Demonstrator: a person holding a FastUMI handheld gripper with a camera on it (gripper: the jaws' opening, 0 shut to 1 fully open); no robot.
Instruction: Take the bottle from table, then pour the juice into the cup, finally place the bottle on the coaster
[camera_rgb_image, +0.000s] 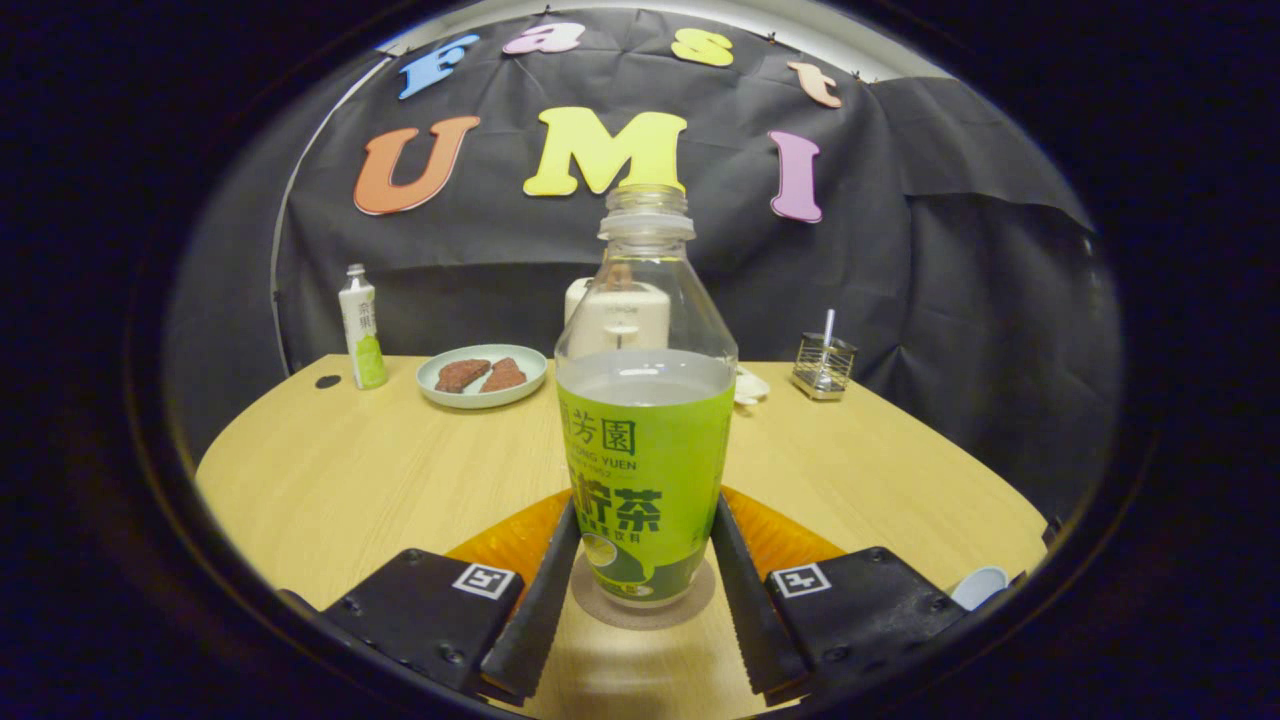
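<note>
Low in the centre of the frame, the gripper (645, 590) has its two ridged, wedge-shaped fingers (545, 590) spread to the width of a clear plastic bottle (645, 430), one flanking each side of its base; the inner edges sit right against the green label, though whether they actually press on it cannot be told. The bottle stands upright between them on a round, flat coaster (640, 612) of dull cork-like brown, its wrap glossy, its rounded shoulders transparent and its liquid level just above the label. Behind the fingers an orange, ribbed mat (510, 540) fans out to either side on the pale wood-grain table (350, 470). At the lower right, beside the gripper's body, the rim of a white cup (980, 585) peeks in. Farther back, in the upper left of the tabletop, a shallow pale-green plate (482, 392) carries two brown pieces, with a small white-and-green bottle (361, 328) upright beside it. To the right rear stands a small wire-mesh metal holder (824, 366) with a white stick in it.
</note>
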